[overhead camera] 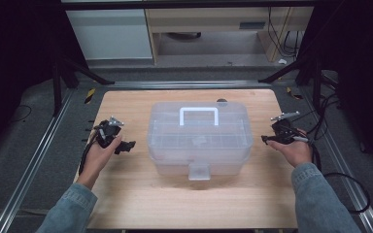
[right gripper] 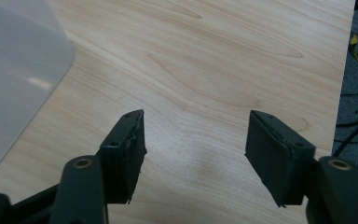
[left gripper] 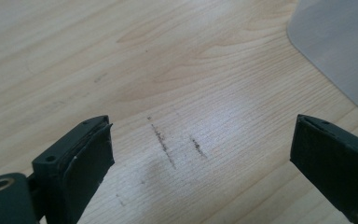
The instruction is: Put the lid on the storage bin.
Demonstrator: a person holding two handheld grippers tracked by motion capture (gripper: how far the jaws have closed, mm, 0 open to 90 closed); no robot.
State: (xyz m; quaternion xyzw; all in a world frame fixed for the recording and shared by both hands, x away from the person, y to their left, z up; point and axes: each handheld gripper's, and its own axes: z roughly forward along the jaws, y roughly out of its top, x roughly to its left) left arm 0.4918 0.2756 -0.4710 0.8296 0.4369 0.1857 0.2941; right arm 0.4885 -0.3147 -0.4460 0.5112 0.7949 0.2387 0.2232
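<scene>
Clear plastic storage box [overhead camera: 199, 138] sits approx. mid-table [overhead camera: 141, 199], a bit toward the far edge, lid on. Its long axis runs left-right across the table; the white carry handle [overhead camera: 198, 115] on the lid runs along that same axis and lies flat-ish toward the far side of the lid. Front latch tab [overhead camera: 199, 171] faces the near edge, i.e. toward the person. Small dark round item [overhead camera: 222, 101] just behind the box at the far side, too small to tell what it is. Left gripper [overhead camera: 125, 145] is at the box's left, near but apart from it, pointing right toward the box's short end; in the left gripper view its jaws stand wide apart w/ nothing but bare wood between them, box corner [left gripper: 340, 44] at upper right. Right gripper [overhead camera: 267, 139] is at the box's right, also near, not touching, aimed left at the other short end; its jaws are parted too, nothing between them, rounded box corner [right gripper: 14, 70] at upper left in the right gripper view. Both hands rest low over the table, one each side of the box.
</scene>
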